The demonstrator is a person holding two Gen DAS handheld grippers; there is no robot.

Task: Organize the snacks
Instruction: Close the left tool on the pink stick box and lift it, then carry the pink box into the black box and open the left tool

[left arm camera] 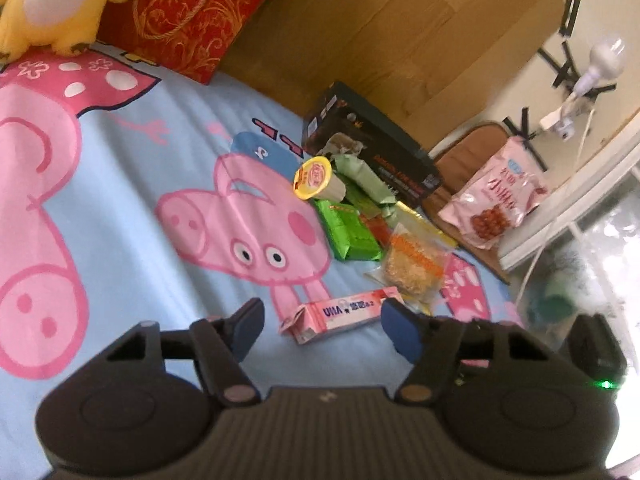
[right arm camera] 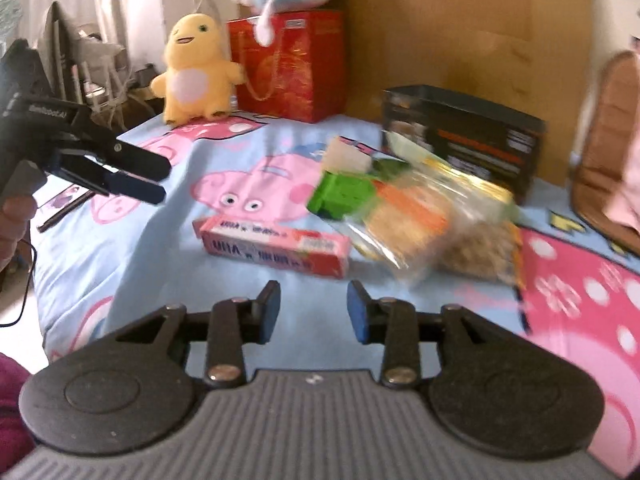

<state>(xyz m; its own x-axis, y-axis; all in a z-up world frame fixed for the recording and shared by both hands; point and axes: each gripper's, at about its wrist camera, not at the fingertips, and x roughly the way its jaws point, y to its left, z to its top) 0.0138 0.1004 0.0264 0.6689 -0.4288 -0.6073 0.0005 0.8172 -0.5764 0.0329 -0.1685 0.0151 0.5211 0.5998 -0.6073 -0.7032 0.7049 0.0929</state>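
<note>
Left wrist view: left gripper (left arm camera: 322, 330) fingers wide, empty, above bed (left arm camera: 132, 184). Pink box (left arm camera: 340, 314) between fingertips, lying flat. Snack pile (left arm camera: 360, 216) at 1 o'clock.

Right wrist view: right gripper (right arm camera: 313, 312) fingers wide, empty. Pink box (right arm camera: 272, 245) at 12 o'clock; clear bag (right arm camera: 416, 224) at 1 o'clock.

The left gripper (left arm camera: 322, 330) hangs over the bed (left arm camera: 132, 184), jaws spread wide and empty. Just beyond its fingertips lies a pink carton (left arm camera: 340, 314). Behind the carton sits a clear packet of crumbly snack (left arm camera: 412, 264), then a green packet (left arm camera: 348, 232), a yellow-lidded cup (left arm camera: 316, 178) on its side, and farthest back a black box (left arm camera: 372, 148).
</note>
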